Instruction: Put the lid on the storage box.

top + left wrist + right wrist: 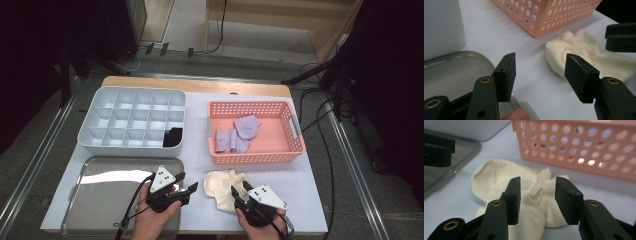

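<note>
The white worktop [195,165] is carrying cream socks [222,189] lying crumpled just in front of the pink basket [255,157]. The right claw [239,194] is hovering parted over them, gripping nothing. The left claw [186,184] is waiting half open and empty above the steel tray's [100,200] edge.

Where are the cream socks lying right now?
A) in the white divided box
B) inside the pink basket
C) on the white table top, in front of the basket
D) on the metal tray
C: the cream socks lie on the table, in front of the pink basket and right of the metal tray; the basket holds only purple socks.
</note>
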